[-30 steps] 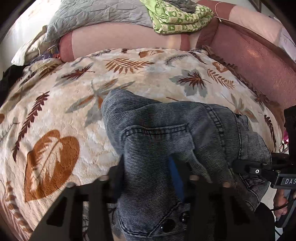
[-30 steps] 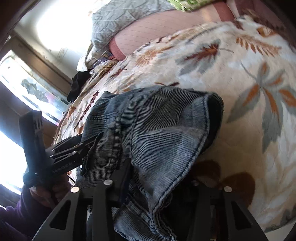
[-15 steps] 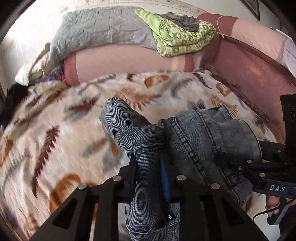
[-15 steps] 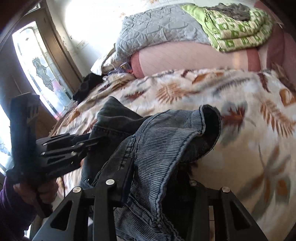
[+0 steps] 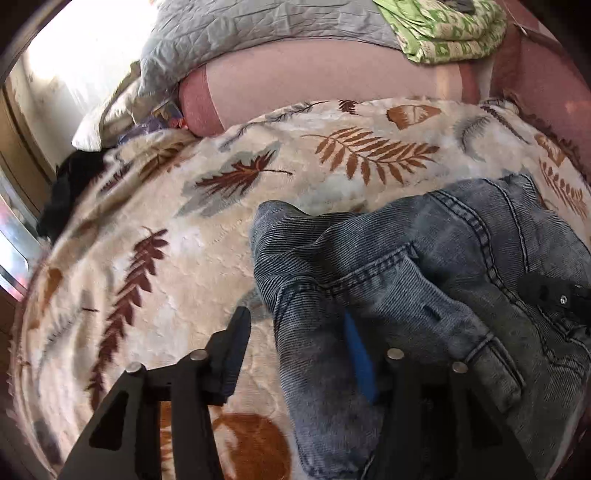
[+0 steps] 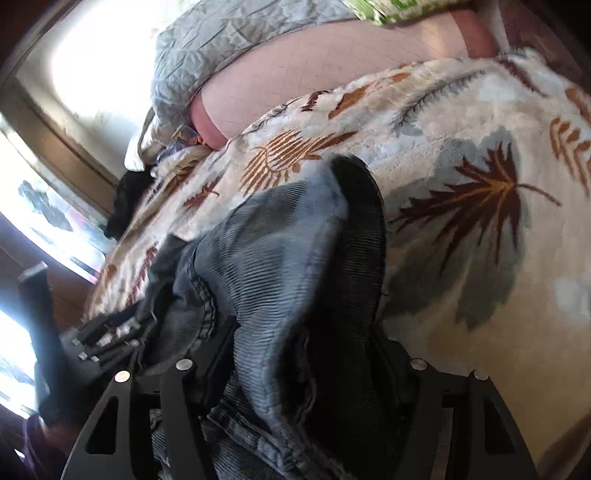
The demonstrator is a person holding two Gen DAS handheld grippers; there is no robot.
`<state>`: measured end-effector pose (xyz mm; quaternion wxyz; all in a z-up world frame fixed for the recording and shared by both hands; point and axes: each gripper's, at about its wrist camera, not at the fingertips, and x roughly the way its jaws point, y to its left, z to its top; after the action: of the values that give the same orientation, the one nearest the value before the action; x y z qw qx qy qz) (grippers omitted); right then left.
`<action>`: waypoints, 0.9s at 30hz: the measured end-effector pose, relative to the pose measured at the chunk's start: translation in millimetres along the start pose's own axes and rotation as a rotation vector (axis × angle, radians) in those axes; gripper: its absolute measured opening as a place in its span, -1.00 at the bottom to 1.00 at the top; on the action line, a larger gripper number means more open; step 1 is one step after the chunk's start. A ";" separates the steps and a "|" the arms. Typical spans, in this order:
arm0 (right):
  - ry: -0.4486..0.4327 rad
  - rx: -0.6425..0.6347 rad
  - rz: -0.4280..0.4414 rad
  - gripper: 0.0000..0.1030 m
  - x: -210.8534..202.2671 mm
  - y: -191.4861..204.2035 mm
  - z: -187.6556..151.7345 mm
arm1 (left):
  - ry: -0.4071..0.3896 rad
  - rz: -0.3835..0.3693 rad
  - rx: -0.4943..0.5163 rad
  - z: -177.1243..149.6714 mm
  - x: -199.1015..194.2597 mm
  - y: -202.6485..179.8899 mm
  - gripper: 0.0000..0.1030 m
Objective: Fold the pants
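Left gripper (image 5: 306,350), seen from its own camera, stands wide: its left finger (image 5: 231,354) lies bare over the leaf-print blanket (image 5: 177,258), apart from the cloth, while denim drapes over the blue-padded right finger (image 5: 360,363), so nothing is pinched between the two. Jeans (image 5: 424,295) lie bunched on the near right part of the blanket, a stitched seam and a belt loop uppermost. Only this view shows the folded green cloth (image 5: 443,33) resting on the pink bolster (image 5: 314,85) at the head of the bed, beside a grey quilt (image 5: 258,29); a black part of the right gripper (image 5: 554,299) enters at the right edge, touching the denim.

Right gripper (image 6: 306,362), seen from its own camera, has both fingers buried under a mound of the jeans (image 6: 288,280) (whether the cloth is clamped or merely draped cannot be told). Only this view shows the bright window (image 6: 40,206) at the left and the left gripper (image 6: 107,339) at the denim's left edge, with its handle below.

The garment is too crumpled for a clear long axis; in the right view its mound rises from the fingers away toward the bolster (image 6: 332,74), ending in a dark rounded fold. The blanket (image 6: 480,221) spreads to the right of it.
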<state>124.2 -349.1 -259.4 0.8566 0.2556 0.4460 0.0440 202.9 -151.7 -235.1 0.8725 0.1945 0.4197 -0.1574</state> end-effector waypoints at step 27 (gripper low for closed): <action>-0.379 -0.215 -0.119 0.48 -240.5 132.7 -76.7 | -0.381 0.073 -0.052 -42.9 -271.1 7.5 0.68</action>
<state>-59.7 -276.6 -53.8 0.9485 0.1398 0.2843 -0.0080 15.2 -94.8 -42.9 0.9460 0.1539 0.2435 -0.1486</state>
